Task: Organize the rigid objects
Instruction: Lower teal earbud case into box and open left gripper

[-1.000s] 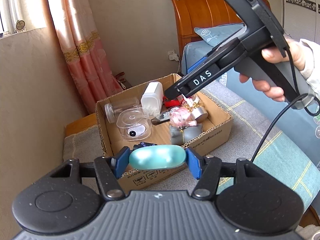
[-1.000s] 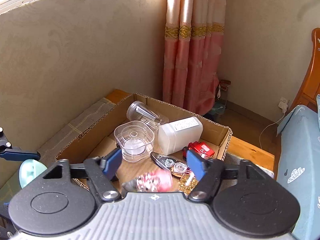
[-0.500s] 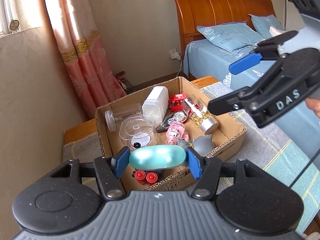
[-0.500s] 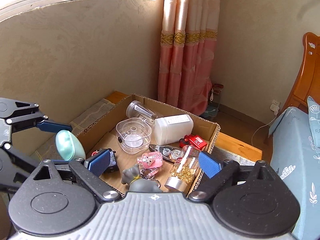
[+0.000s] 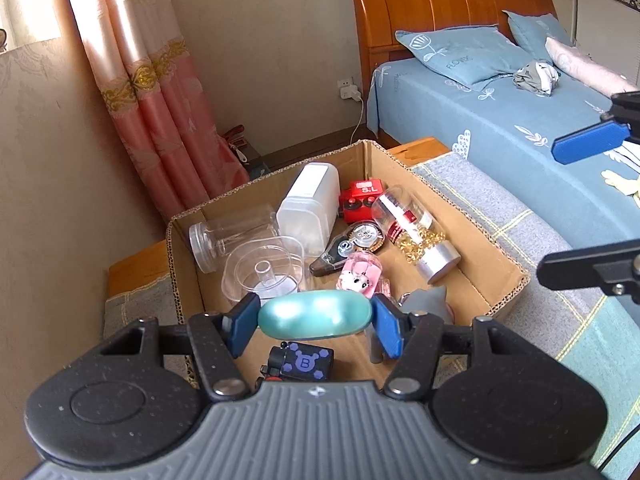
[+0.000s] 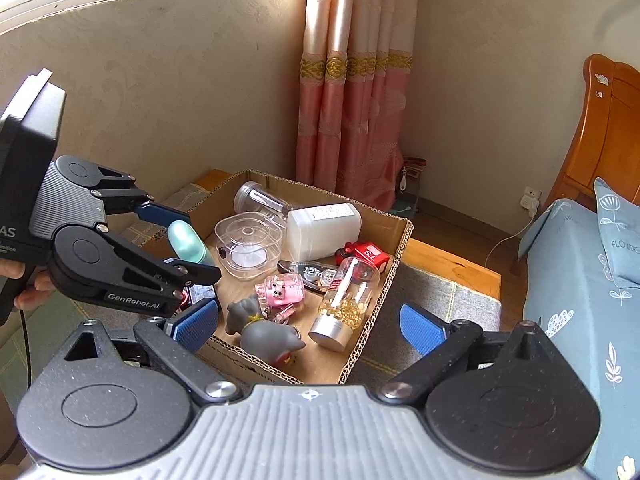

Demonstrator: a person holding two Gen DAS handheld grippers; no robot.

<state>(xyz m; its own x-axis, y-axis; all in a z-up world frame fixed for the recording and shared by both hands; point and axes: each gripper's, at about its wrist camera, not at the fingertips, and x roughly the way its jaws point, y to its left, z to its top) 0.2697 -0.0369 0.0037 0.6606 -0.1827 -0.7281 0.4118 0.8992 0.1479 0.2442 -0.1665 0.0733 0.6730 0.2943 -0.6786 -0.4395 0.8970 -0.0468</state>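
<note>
"GenRobot.AI" stood in white on the arm of the left claw (image 6: 176, 240), and the letters "AS" on its grey body. The red toy (image 5: 360, 198) bore "S.L", the black cube (image 5: 302, 362) a bear head with a "B", the tape dispenser (image 5: 346, 246) a "12", and the bed's pillow (image 5: 460, 56) "FLOWERS" in part.

The box (image 5: 500, 280) of brown cardboard sat on a grey checked cloth (image 5: 480, 192) over a wooden surface, beside a blue bed (image 5: 520, 120) with a wooden headboard. A pink curtain (image 5: 160, 100) hung at 11 o'clock from the box, against a beige wall.

The left claw was closed narrowly on a teal egg (image 5: 314, 316), pads pressed on its two ends, over the near edge of the box. The right claw (image 6: 310, 326) was opening, its blue pads wide apart with nothing pressed between them, above the box's near corner. In the box lay a jar (image 5: 224, 236), a clear tub (image 5: 262, 268), a white bottle (image 5: 310, 206), a pink charm (image 5: 360, 276), a grey figure (image 6: 260, 328) and a bottle of gold bits (image 5: 416, 232).
</note>
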